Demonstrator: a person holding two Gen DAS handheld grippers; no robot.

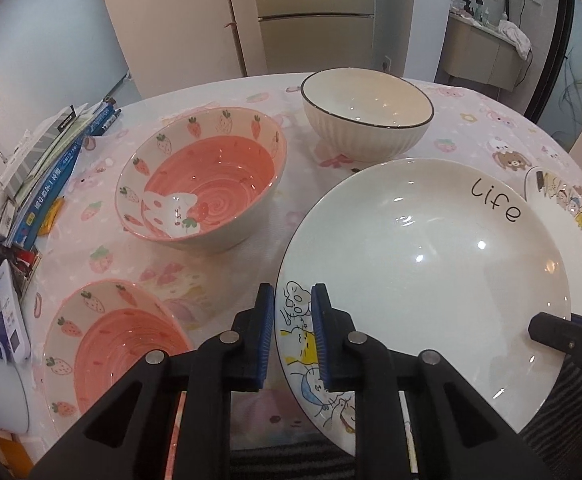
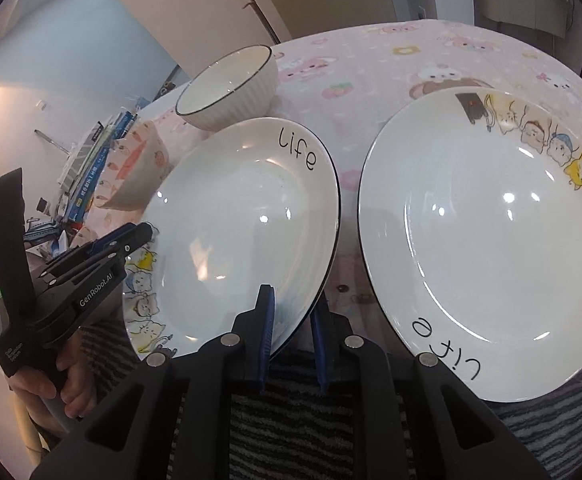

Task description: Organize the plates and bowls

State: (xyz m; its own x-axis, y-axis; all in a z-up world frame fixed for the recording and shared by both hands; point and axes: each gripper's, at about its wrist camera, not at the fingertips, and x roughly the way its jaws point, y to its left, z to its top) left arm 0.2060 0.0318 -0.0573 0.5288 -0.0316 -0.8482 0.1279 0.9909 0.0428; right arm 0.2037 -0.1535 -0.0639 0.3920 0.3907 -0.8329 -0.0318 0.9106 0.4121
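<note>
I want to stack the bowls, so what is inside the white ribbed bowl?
The white ribbed bowl looks empty: bare glazed inside with light glints. Its near wall hides part of the bottom.

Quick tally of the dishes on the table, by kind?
Pink strawberry bowls: 2
White ribbed bowl: 1
White "life" plates: 2
Total: 5

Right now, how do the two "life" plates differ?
1. The left plate is clamped at its near rim by both the left gripper and the right gripper; the right plate is untouched.
2. The left plate's "life" faces away, the right plate's sits near.

Both are white, dark-rimmed, with cartoon animals.
</note>
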